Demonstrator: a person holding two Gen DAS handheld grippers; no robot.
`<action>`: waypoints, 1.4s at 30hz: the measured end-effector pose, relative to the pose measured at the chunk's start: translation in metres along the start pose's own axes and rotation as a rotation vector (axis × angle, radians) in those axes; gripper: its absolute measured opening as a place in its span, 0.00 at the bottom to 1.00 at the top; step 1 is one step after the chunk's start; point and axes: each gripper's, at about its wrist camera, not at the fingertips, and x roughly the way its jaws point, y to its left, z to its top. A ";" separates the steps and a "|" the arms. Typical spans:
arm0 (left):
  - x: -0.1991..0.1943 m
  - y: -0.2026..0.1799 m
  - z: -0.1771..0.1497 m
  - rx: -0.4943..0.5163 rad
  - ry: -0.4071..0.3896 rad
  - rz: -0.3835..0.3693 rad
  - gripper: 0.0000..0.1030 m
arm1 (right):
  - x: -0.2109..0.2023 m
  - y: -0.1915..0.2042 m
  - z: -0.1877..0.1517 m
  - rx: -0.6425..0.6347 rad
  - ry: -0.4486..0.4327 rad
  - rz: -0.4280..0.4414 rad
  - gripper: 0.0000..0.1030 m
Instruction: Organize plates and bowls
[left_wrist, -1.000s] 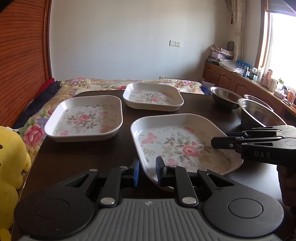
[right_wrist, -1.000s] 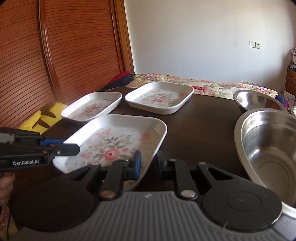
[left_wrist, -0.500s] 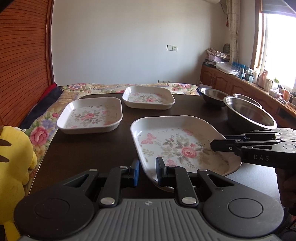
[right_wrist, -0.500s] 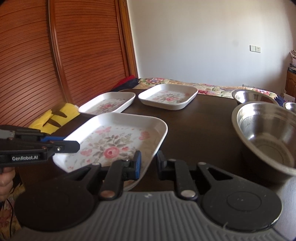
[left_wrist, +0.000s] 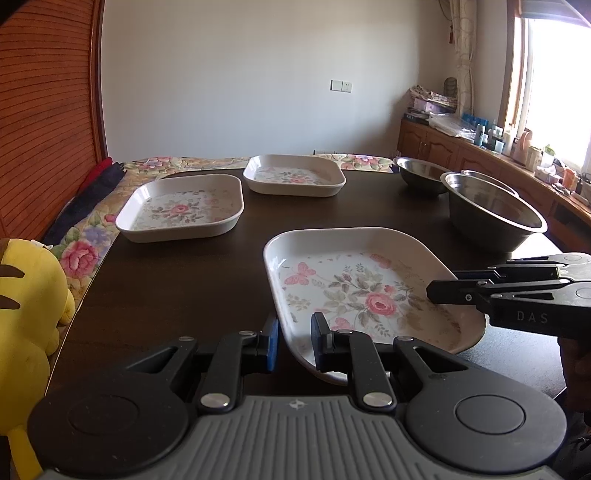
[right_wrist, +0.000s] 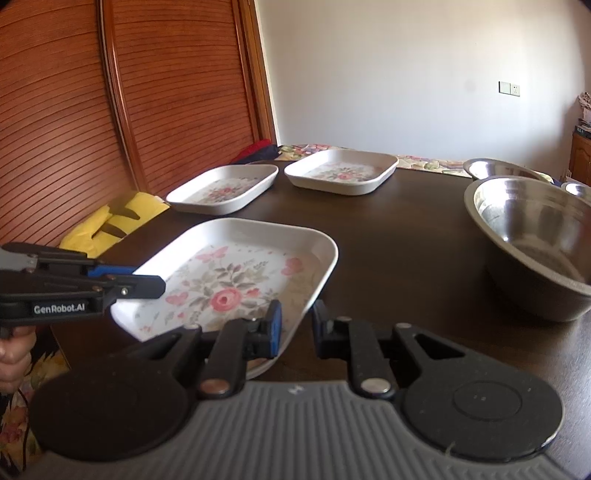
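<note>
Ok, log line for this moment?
left gripper: gripping near floral plate rim | right gripper: gripping opposite rim | steel bowls: untouched

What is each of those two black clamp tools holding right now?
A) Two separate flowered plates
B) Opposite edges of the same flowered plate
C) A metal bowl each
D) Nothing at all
B: the left gripper and the right gripper each pinch a rim of the nearest flowered plate, which is carried between them.
</note>
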 end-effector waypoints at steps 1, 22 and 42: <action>0.001 0.000 0.000 -0.002 0.002 -0.001 0.19 | 0.001 0.000 -0.001 0.000 0.004 0.000 0.19; 0.003 0.016 0.003 -0.031 -0.012 0.034 0.54 | -0.009 -0.012 0.012 0.029 -0.044 -0.025 0.20; -0.003 0.035 0.021 -0.034 -0.014 0.085 1.00 | -0.003 -0.003 0.028 -0.009 -0.077 -0.005 0.21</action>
